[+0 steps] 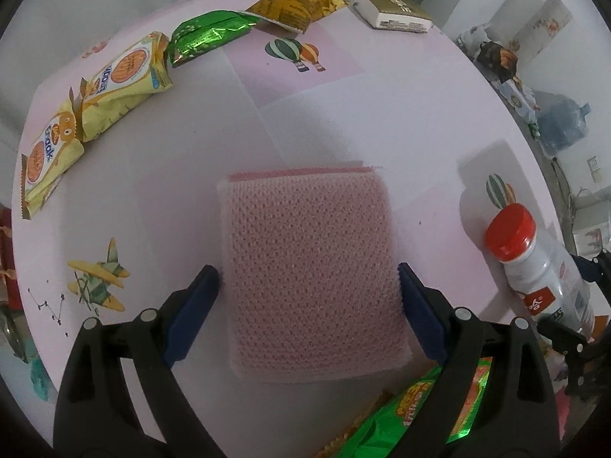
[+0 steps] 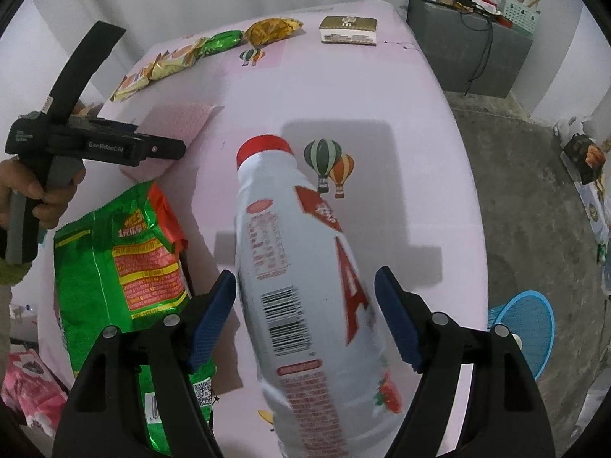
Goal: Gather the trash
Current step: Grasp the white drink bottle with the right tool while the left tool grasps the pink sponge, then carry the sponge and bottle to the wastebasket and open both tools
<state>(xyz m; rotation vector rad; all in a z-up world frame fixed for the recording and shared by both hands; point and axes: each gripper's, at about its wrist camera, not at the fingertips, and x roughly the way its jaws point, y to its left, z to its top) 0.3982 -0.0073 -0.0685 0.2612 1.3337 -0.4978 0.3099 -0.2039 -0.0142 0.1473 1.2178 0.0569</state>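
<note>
My left gripper (image 1: 308,278) is shut on a pink mesh sponge (image 1: 311,267), its blue pads pressing both sides, held just over the pink table (image 1: 343,122). My right gripper (image 2: 305,286) is shut on a white plastic bottle (image 2: 301,278) with a red cap, tilted forward above the table. The bottle also shows at the right of the left wrist view (image 1: 534,263). The left gripper and the sponge (image 2: 179,118) show at the left of the right wrist view.
Several snack wrappers (image 1: 114,87) and a gold-topped box (image 1: 393,9) lie along the far table edge. A green snack bag (image 2: 122,259) lies at the near left. A blue basket (image 2: 527,328) stands on the floor to the right. A grey cabinet (image 2: 469,49) stands behind.
</note>
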